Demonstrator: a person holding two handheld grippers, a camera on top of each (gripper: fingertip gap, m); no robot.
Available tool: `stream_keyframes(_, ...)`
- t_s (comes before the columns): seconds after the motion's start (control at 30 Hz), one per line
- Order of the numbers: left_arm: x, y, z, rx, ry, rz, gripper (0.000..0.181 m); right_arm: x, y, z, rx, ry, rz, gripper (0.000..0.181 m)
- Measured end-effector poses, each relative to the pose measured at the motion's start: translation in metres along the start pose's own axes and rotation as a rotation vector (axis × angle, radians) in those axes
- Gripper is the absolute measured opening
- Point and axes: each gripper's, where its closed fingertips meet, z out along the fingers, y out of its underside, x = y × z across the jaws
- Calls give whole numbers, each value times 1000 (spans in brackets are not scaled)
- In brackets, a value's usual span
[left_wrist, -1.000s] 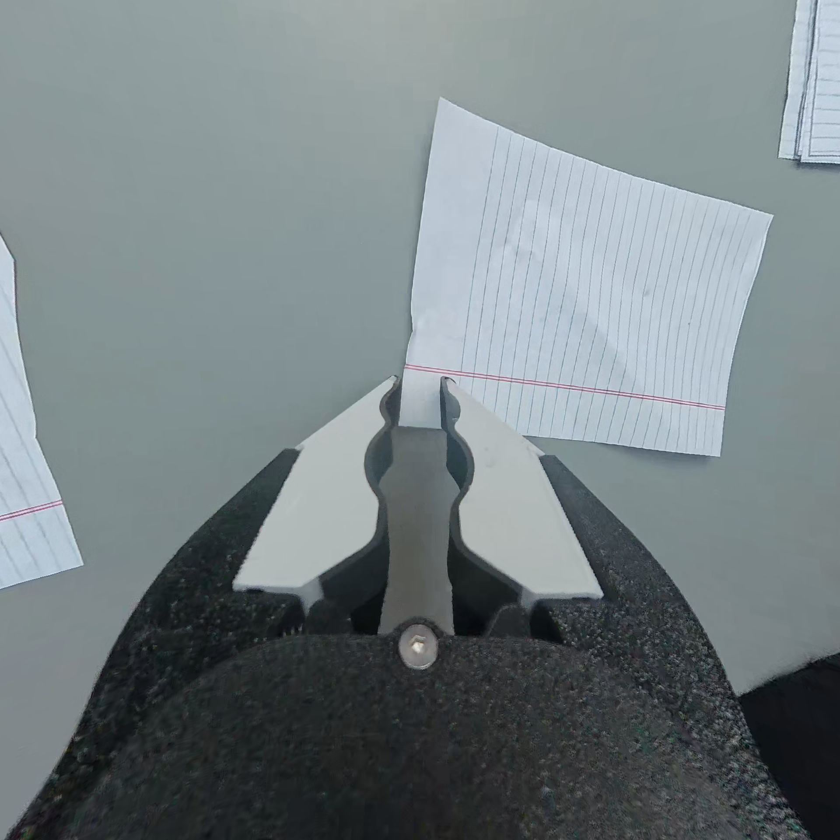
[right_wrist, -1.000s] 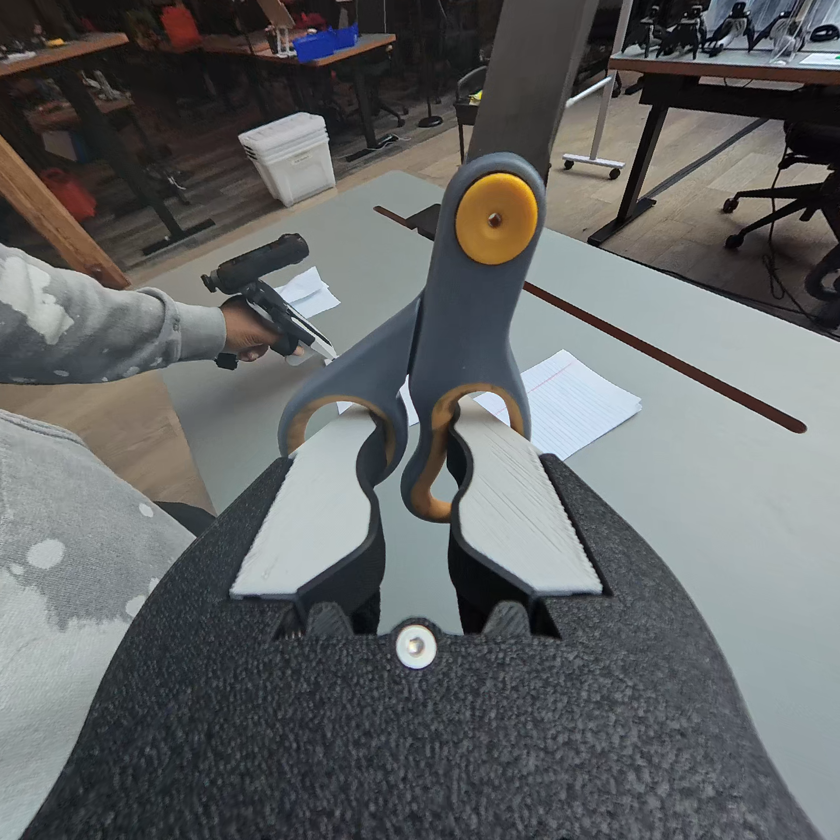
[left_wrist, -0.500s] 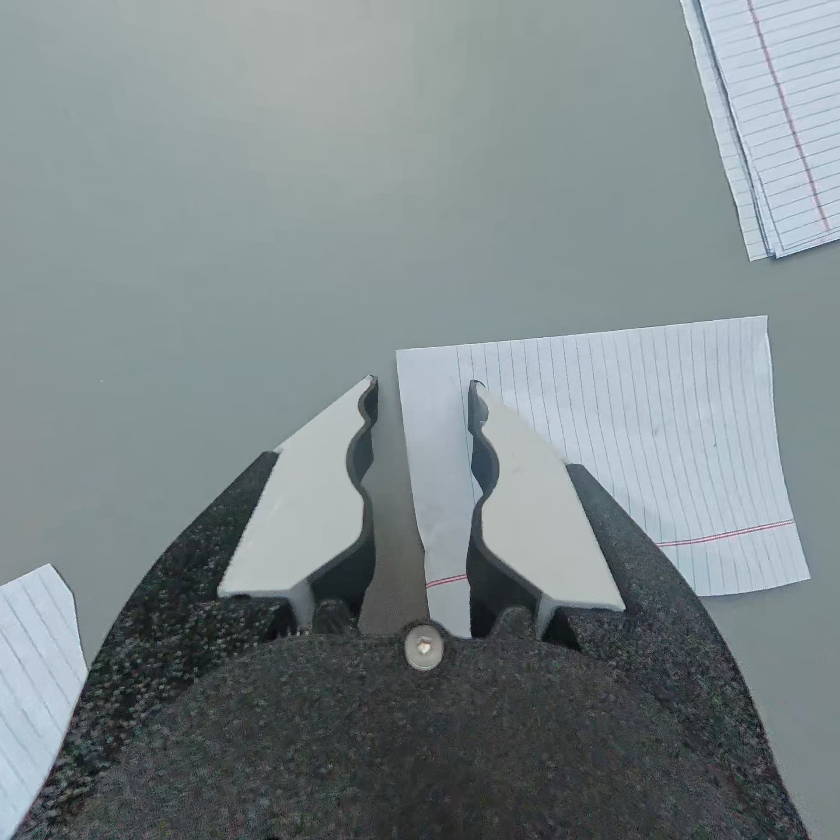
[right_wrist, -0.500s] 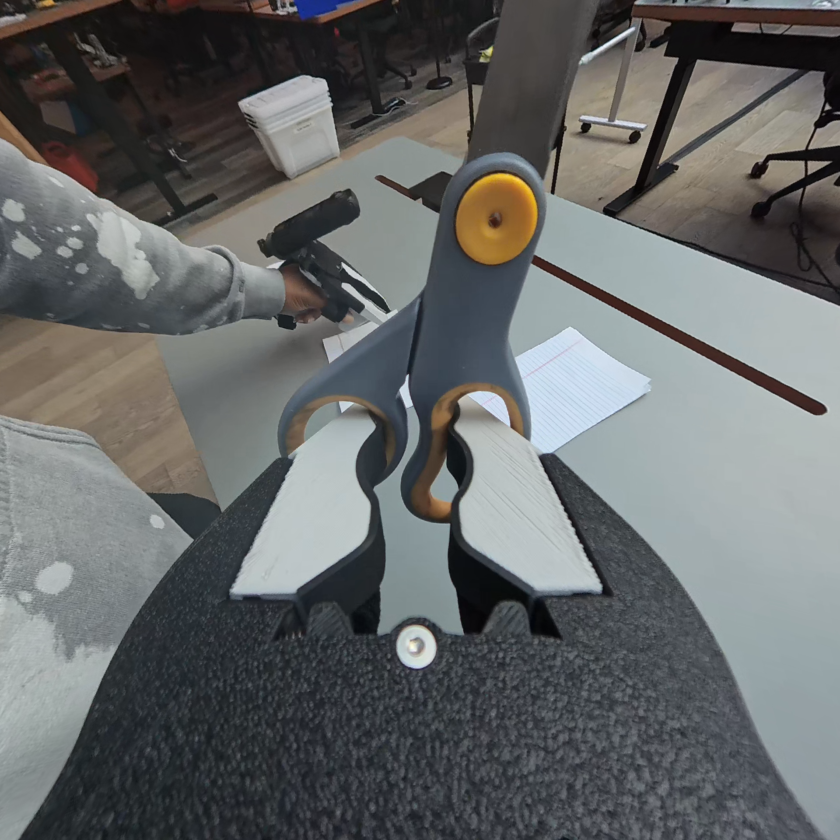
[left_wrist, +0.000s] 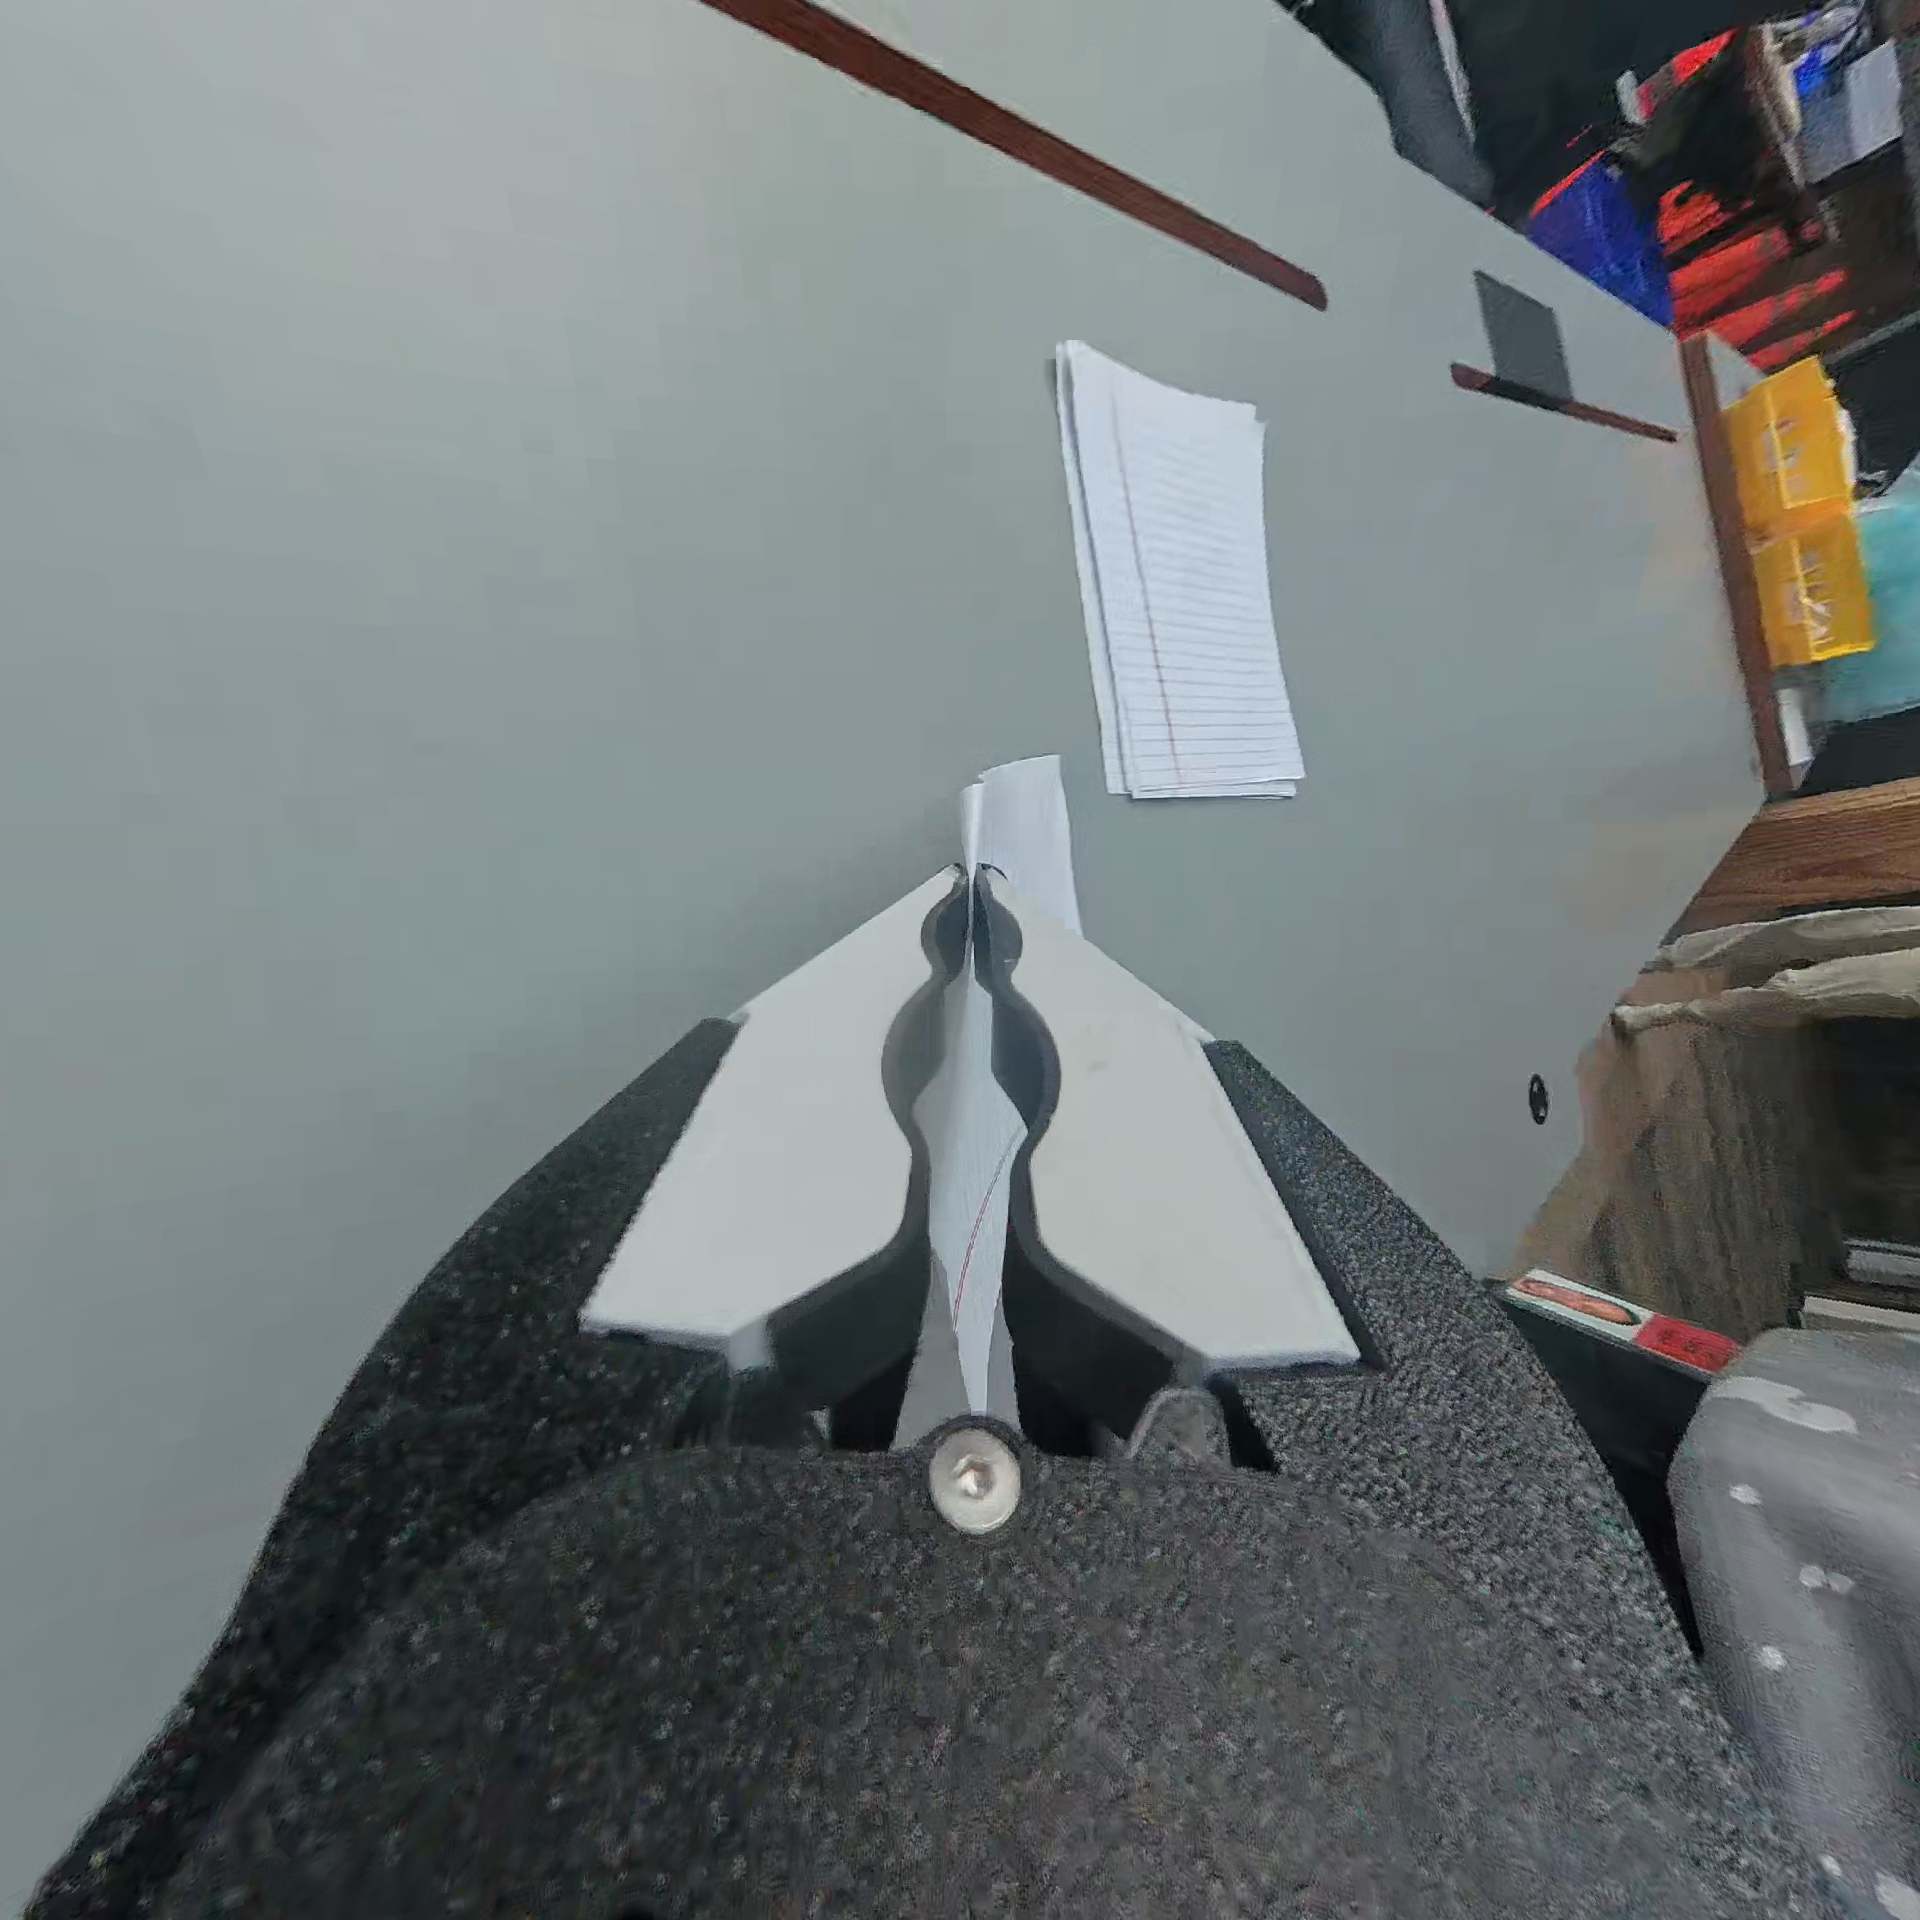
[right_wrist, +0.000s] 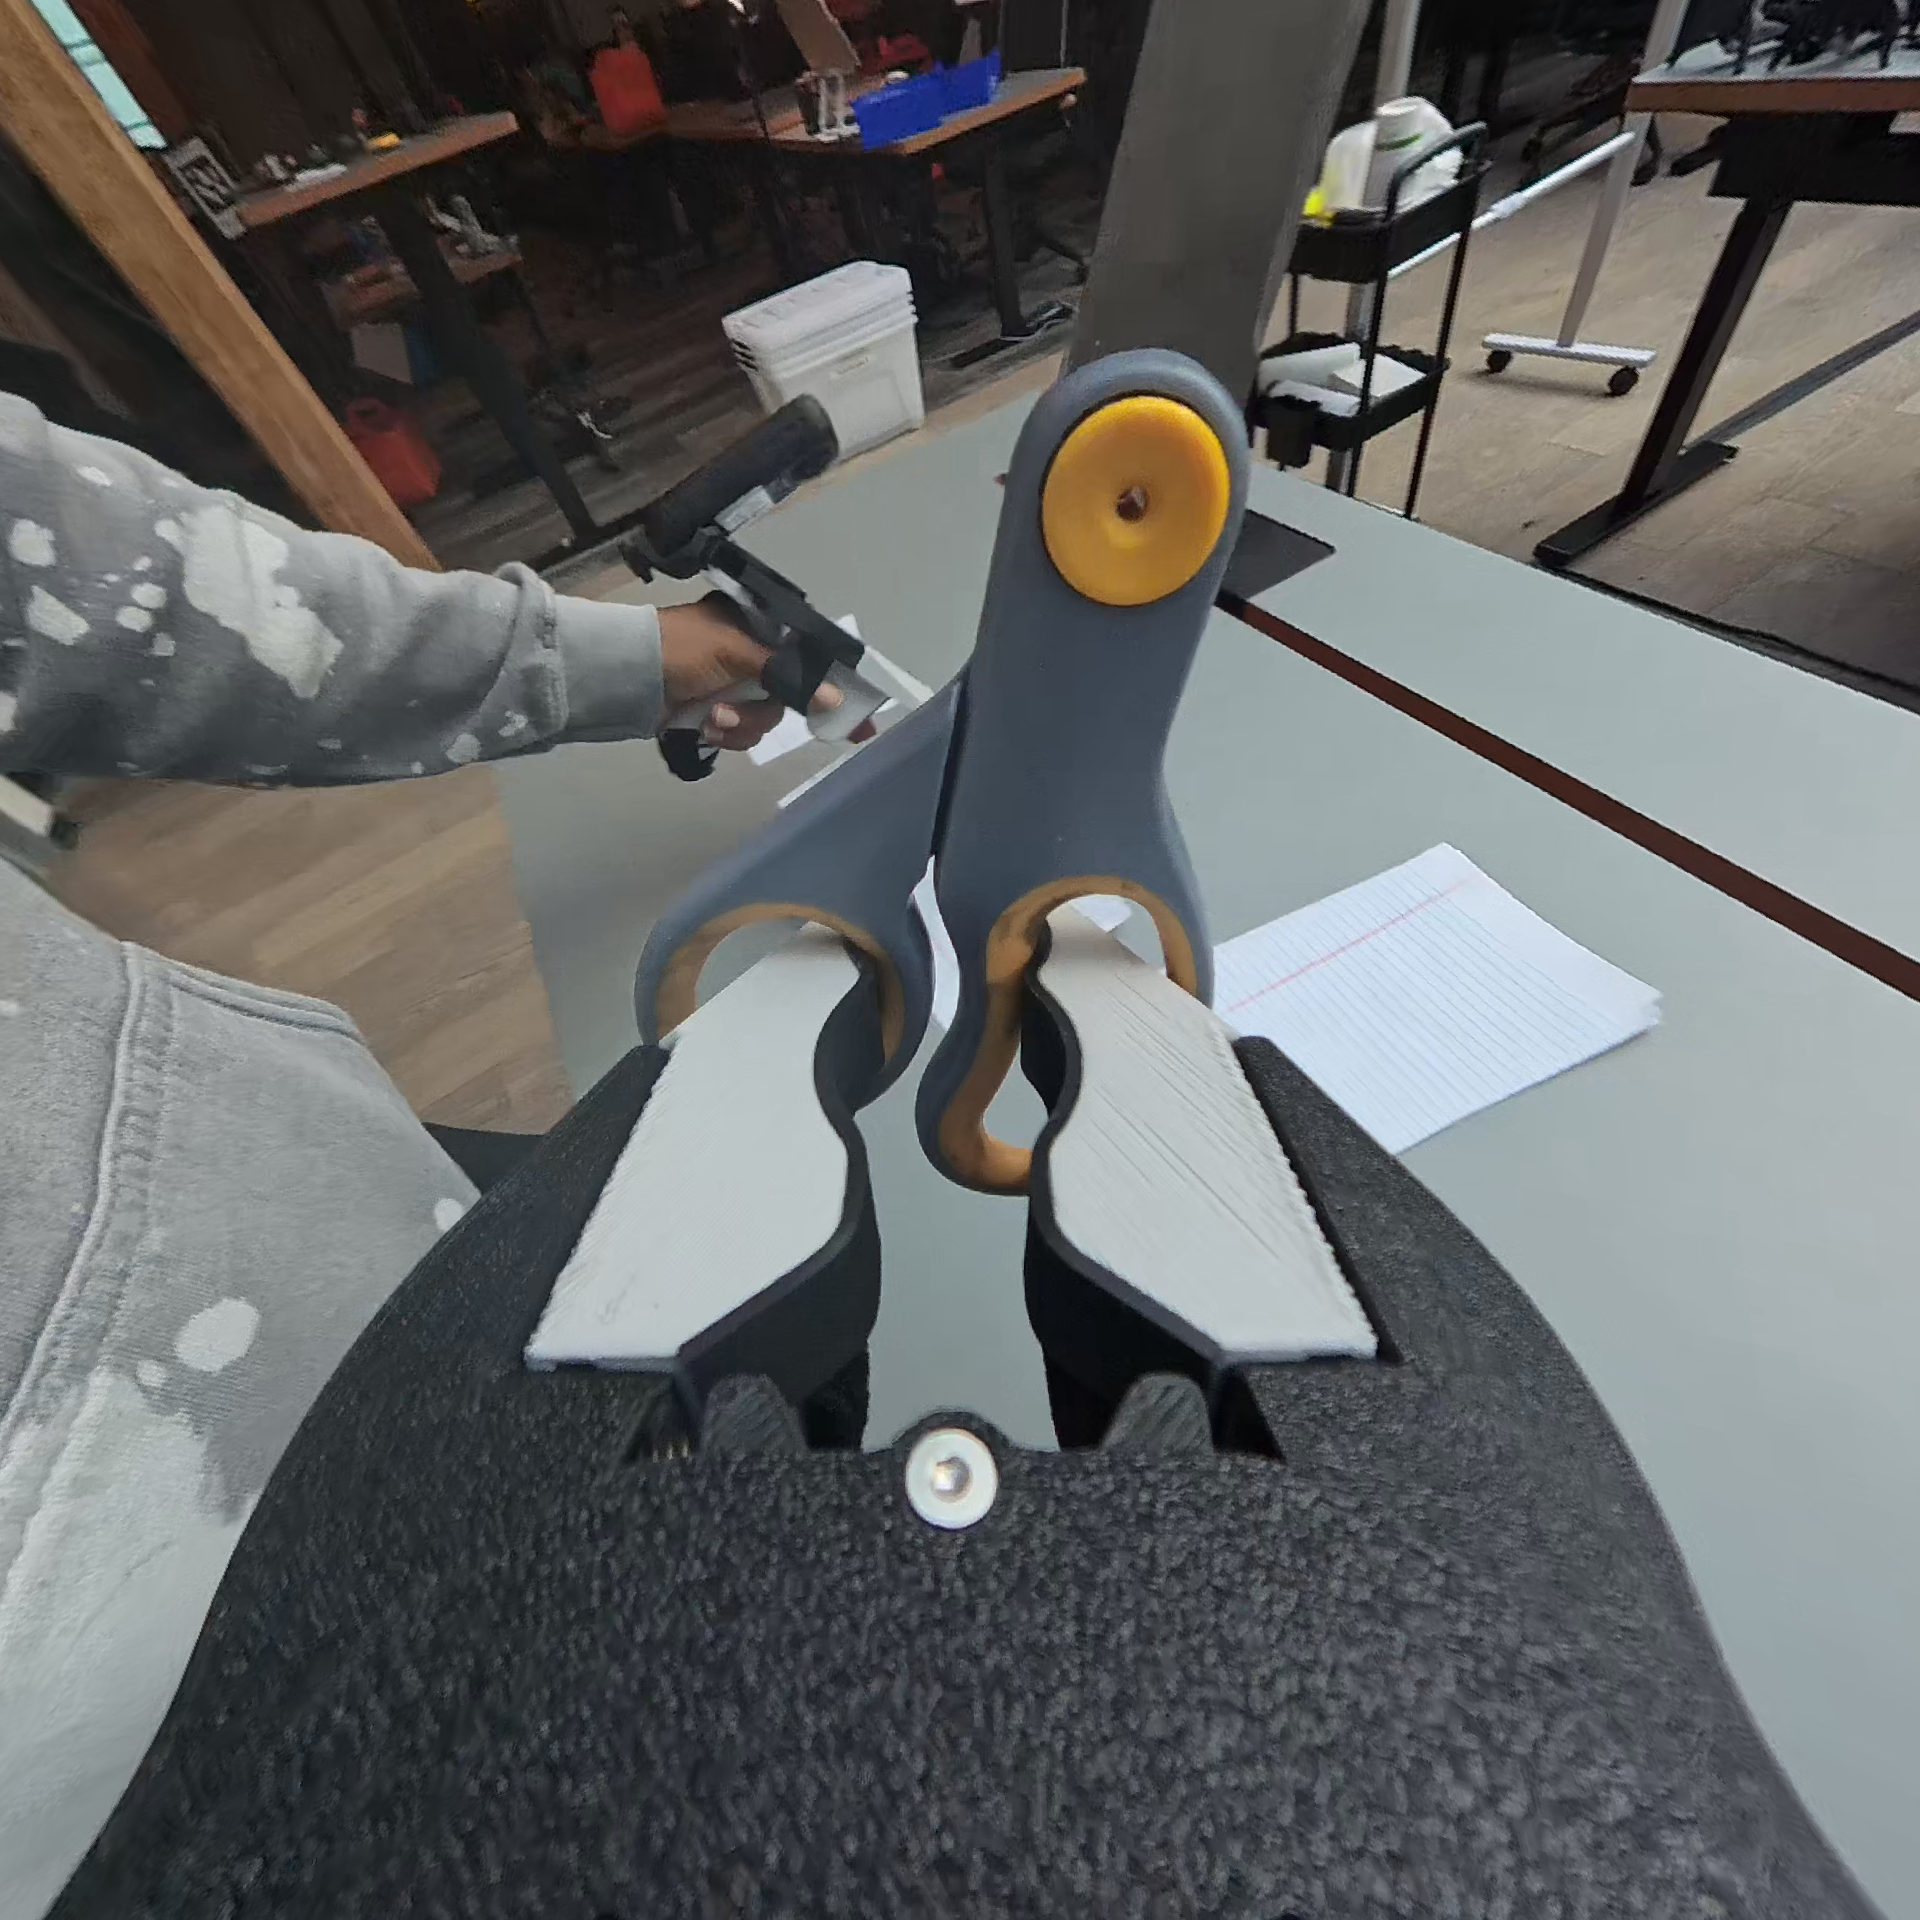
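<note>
White lined paper sheet (left_wrist: 1023, 831) sits pinched edge-on between the closed fingers of your left gripper (left_wrist: 971, 883), centre frame. Thin and limp, it could tear or slip out. Your right gripper (right_wrist: 961, 997) has its fingers threaded through the grey-and-orange scissors (right_wrist: 1081, 727) loops; those might swing loose. A paper stack (left_wrist: 1179, 582) lies upper right.
</note>
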Motion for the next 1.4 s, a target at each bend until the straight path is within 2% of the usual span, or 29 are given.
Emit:
stream_keyframes(0.17, 102, -73, -66, 160, 250, 92, 0, -52, -12, 15, 34, -268, 42, 20)
stream_keyframes(0.27, 179, -121, -114, 206, 370, 258, 0, -75, -32, 22, 63, -364, -9, 20)
stream_keyframes(0.4, 288, -176, -186, 227, 498, 529, 0, -95, -80, 31, 123, -455, -104, 21)
stream_keyframes(0.53, 389, -209, -250, 224, 586, 806, 0, -111, -138, 38, 196, -524, -181, 29)
stream_keyframes(0.63, 448, -233, -289, 263, 623, 934, 0, -123, -180, 41, 250, -554, -241, 30)
stream_keyframes(0.73, 496, -252, -321, 320, 670, 989, 0, -137, -210, 40, 249, -591, -299, 41)
stream_keyframes(0.83, 531, -262, -341, 375, 715, 1008, 0, -143, -233, 33, 242, -613, -325, 52)
stream_keyframes(1.03, 567, -265, -361, 446, 829, 994, 0, -125, -241, 23, 64, -521, -438, 53)
stream_keyframes(1.2, 573, -258, -368, 475, 937, 975, 0, -104, -234, 13, -99, -416, -489, 66)
stream_keyframes(1.27, 572, -258, -370, 478, 974, 956, 0, -101, -228, 10, -170, -383, -486, 90)
stream_keyframes(1.3, 571, -258, -371, 479, 988, 946, 0, -98, -224, 9, -207, -363, -493, 94)
stream_keyframes(1.4, 570, -258, -377, 491, 1041, 914, 0, -102, -220, 7, -233, -362, -473, 92)
